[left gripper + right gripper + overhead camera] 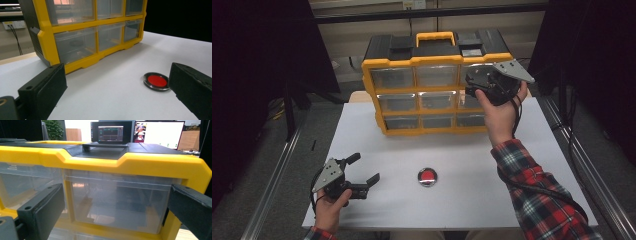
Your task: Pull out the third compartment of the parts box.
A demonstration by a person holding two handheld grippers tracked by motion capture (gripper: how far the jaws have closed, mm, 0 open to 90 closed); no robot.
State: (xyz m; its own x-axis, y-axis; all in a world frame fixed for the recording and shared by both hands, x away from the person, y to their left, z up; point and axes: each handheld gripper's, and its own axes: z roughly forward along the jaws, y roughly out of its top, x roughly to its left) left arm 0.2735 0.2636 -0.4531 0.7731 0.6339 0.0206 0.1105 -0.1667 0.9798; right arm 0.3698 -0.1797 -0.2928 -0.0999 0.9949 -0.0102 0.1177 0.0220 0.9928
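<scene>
The organizer [432, 85] stands at the far edge of the surface [512, 190], drawers facing the person. The right tool [479, 82], jaws apart, fronts its top right drawer [117, 205], probably to open it. The left tool [362, 175], jaws apart, rests near the front left corner. The red disc [427, 176] lies mid-front.

You see a yellow and black drawer organizer [432, 90] standing upright at the far side of the white table [387, 150]. A round red disc [427, 177] lies flat near you, well apart from it.

Dim room, soft focus, dark edges
</scene>
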